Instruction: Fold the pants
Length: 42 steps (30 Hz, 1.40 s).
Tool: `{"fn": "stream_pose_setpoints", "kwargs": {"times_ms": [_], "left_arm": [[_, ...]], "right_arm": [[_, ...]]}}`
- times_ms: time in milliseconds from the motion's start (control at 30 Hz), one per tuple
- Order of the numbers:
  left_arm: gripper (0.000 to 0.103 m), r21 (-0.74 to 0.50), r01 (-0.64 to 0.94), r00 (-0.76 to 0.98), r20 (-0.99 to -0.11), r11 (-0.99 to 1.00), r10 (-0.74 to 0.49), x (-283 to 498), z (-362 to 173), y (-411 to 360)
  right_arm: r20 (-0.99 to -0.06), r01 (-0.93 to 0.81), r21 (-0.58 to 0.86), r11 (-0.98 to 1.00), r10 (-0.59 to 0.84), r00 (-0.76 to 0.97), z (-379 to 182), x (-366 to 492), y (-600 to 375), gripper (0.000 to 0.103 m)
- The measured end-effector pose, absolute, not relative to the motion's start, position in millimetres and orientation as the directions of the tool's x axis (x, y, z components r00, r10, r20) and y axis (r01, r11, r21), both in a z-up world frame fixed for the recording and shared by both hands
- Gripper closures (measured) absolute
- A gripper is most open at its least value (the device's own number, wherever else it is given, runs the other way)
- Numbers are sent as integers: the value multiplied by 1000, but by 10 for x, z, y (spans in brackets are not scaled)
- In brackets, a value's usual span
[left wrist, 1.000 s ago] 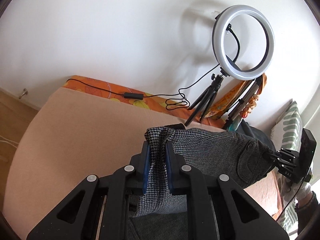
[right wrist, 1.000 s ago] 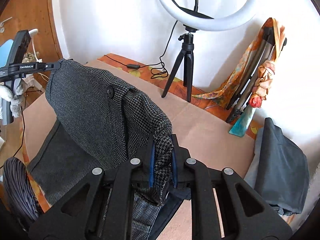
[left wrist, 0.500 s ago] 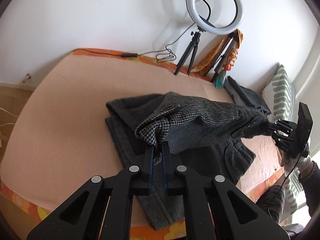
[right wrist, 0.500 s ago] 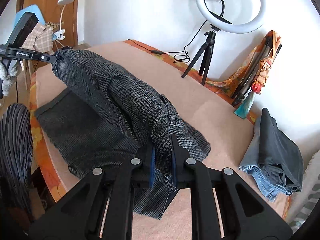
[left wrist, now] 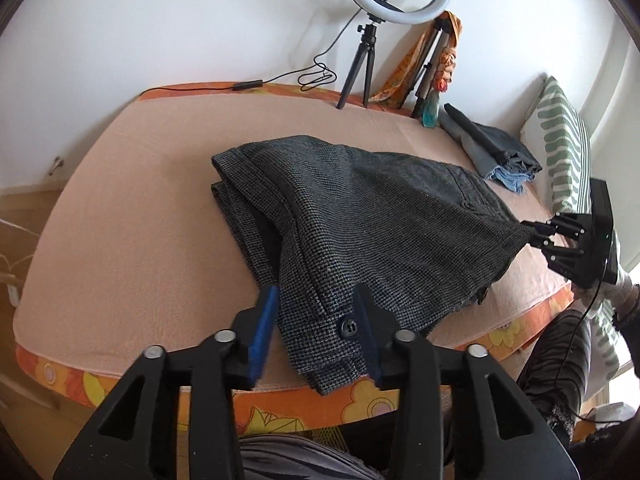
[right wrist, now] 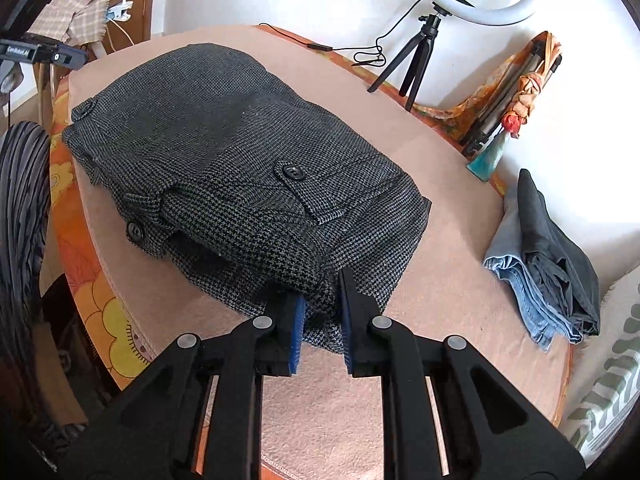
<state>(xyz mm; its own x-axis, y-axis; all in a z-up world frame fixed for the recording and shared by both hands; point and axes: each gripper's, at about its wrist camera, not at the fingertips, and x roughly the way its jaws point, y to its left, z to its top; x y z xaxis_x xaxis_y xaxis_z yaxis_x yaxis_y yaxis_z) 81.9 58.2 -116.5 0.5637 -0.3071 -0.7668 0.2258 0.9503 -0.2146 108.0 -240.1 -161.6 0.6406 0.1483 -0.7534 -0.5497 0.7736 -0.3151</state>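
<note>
Pants [right wrist: 240, 152] in grey houndstooth are lying folded over on the peach bed [left wrist: 132, 208], waistband and buttons toward the near edge, so the bundle is resting flat rather than hanging. Left gripper [left wrist: 316, 328] is sitting with its jaws spread wide on either side of the buttoned waistband corner, gripping nothing, apparently letting the cloth settle. Right gripper [right wrist: 320, 316] is likewise standing parted around the near fold, its blue pads [right wrist: 298, 332] just beside the fabric without pinching it.

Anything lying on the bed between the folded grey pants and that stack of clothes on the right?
No. In the right wrist view, only bare peach sheet separates the grey pants from the stack of clothes.
</note>
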Motion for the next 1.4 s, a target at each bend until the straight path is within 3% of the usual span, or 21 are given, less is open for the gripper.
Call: {"fn": "stream_pose_setpoints", "kwargs": {"times_ms": [33,333,500,600,667,967,1367,1400], "left_arm": [[49,-200,225,557,-776,954,-294,822,-1201,558],[48,-293,131,484,-815,947,-319,910,-1488,643],[49,-337,85,476,-813,938,-335,915,-1581,689],[56,-378,79,485,-794,922,-367,912,-1604,674],[68,-380,79,491,-790,922,-368,908,-1609,648],[90,-408,98,525,-753,908,-395,896,-1574,601],[90,-416,115,550,-729,902,-407,845,-1523,511],[90,-421,111,554,-726,900,-408,835,-1515,530]], "right_arm": [[-759,-548,-307,778,148,634,-1606,1079,-2408,88],[-783,-507,-155,848,207,586,-1294,1006,-2658,77],[-716,-490,3,872,344,607,-843,1040,-2588,53],[-694,-531,54,846,414,589,-676,1163,-2300,53],[-685,-560,75,825,451,573,-621,1271,-2067,53],[-709,-674,114,730,535,460,-694,1791,-907,53],[-845,-678,148,720,448,290,-1375,2404,265,53],[-855,-671,154,726,438,278,-1454,2440,308,58]]}}
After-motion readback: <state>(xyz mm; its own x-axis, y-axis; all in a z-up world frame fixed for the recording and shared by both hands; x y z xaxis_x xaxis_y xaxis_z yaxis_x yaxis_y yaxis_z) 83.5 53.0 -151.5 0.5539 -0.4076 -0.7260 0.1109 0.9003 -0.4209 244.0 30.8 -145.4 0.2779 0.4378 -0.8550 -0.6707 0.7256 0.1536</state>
